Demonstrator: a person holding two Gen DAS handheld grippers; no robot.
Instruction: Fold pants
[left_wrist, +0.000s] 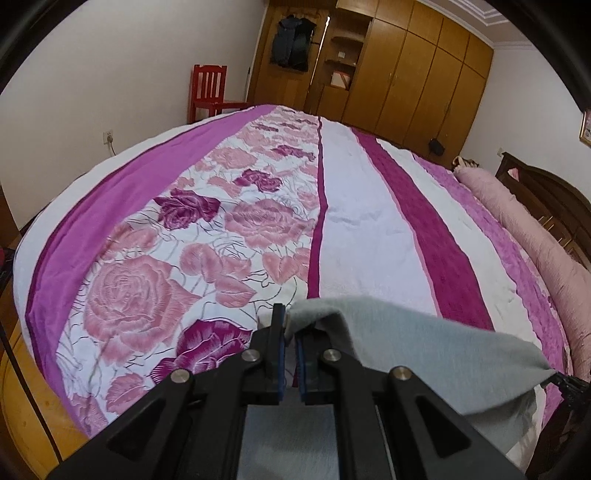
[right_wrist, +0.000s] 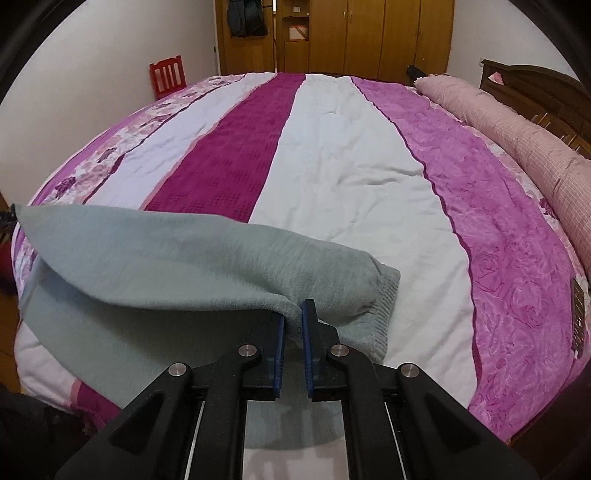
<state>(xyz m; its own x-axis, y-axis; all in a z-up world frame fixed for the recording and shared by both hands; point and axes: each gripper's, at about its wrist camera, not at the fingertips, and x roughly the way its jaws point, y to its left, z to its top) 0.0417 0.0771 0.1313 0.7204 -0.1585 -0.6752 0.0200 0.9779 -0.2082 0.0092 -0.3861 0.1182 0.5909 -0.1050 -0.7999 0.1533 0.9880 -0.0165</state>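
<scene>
The left gripper (left_wrist: 290, 325) is pinching a corner of the grey pants (left_wrist: 417, 343), its jaws drawn narrow with the fleece edge caught between the blue pads (left_wrist: 281, 354). From that pinch the cloth is draping off to the right and down, and its far corner is reaching a black part at the right edge of the left view, probably the other gripper, though the fisheye is blurring it too much to be sure.

The right gripper (right_wrist: 293, 314) is clamping the pants (right_wrist: 177, 254) too, jaws narrow, with a bunch of cloth squeezed between them just beside the ribbed cuff (right_wrist: 386, 310). The cuff is hanging to the right of the fingers. The rest of the fabric is stretching away to the left as a raised, folded-over band, with a lower layer lying on the bedspread (right_wrist: 332, 166) beneath it.

The pants are sitting at the near edge of the bed, over the white and dark magenta stripes. A pink bolster (right_wrist: 517, 125) is lying along the right side against the dark headboard (right_wrist: 535, 81). A red chair (left_wrist: 207, 92) is standing by the wall beyond the bed, and a wooden wardrobe (left_wrist: 417, 70) is filling the far wall.
</scene>
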